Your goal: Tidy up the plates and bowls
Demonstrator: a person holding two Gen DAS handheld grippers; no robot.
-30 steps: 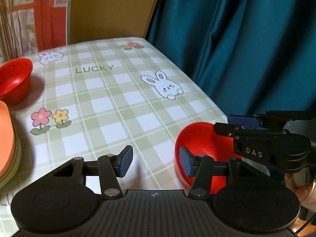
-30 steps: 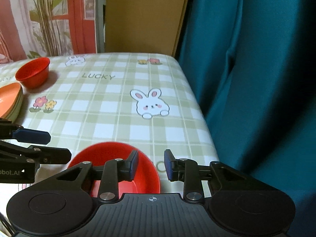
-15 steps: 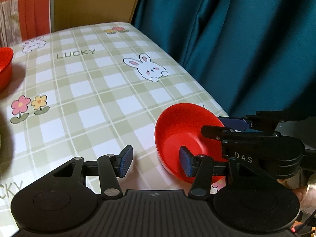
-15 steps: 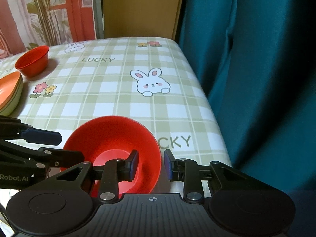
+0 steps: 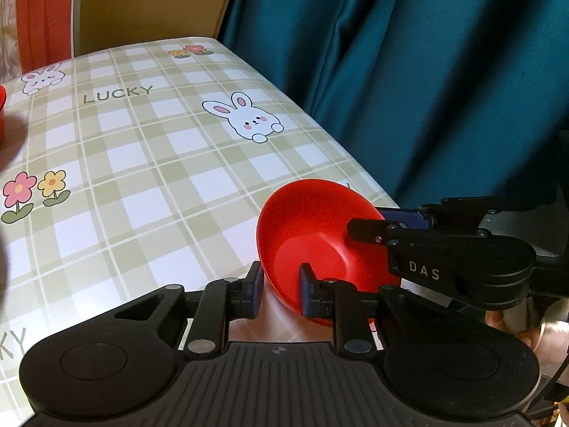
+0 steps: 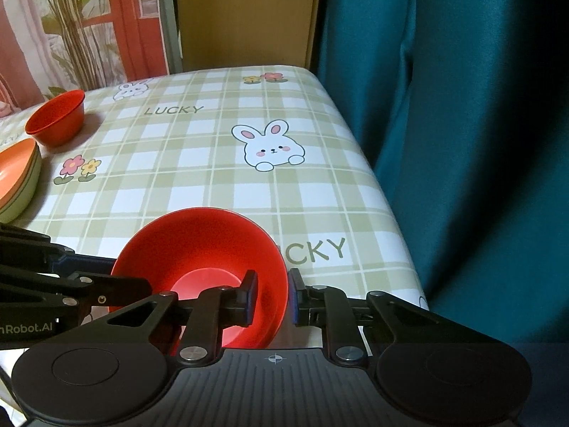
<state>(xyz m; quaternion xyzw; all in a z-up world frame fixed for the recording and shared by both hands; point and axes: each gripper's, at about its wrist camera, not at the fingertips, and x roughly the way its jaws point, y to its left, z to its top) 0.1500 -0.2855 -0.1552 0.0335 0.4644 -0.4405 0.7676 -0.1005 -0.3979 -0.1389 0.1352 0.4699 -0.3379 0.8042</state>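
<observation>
Bowls: two red (image 6: 199, 267) (image 6: 55, 117); plates stacked (image 6: 17, 178)

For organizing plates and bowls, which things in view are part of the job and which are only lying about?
Part of the job:
- near red bowl, wall clamped by left tool and right tool
- far red bowl
- stacked plates

Lying about:
- checked tablecloth
- teal curtain
- plant
</observation>
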